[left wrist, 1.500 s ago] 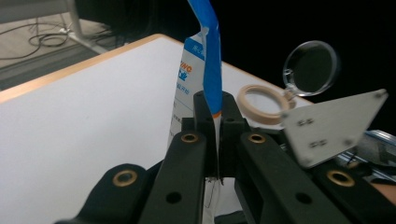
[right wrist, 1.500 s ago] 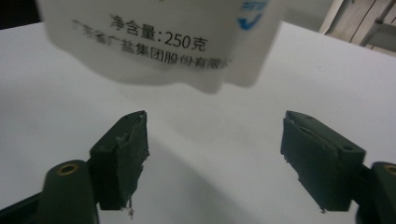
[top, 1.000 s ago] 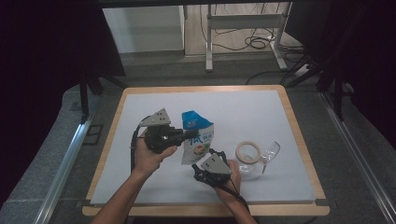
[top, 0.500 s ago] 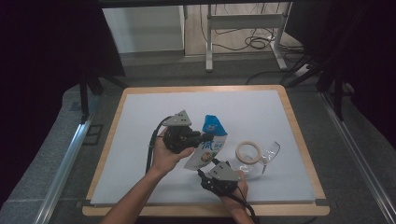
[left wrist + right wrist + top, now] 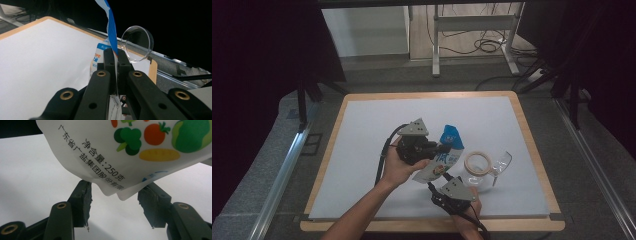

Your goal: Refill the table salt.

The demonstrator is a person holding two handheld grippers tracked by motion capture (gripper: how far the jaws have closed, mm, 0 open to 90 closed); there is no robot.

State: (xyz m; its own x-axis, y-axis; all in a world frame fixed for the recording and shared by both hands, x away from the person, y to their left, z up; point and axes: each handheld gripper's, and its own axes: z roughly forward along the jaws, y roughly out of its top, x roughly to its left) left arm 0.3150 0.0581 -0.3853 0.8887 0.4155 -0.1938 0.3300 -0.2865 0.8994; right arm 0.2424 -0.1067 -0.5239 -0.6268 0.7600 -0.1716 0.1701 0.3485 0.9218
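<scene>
Here, the blue-and-white plastic pouch [image 5: 443,155] is clamped by the left gripper [image 5: 443,148] above the white wood-framed table [image 5: 362,130]; the right gripper [image 5: 115,202] has been closing, its pads not yet pressing the pouch's corner

Your left claw [image 5: 443,148] is clamped tight, pointing to the right, forearm reaching in from below. Your right claw [image 5: 438,184], low near your body, has just been closing, jaws still apart.
</scene>
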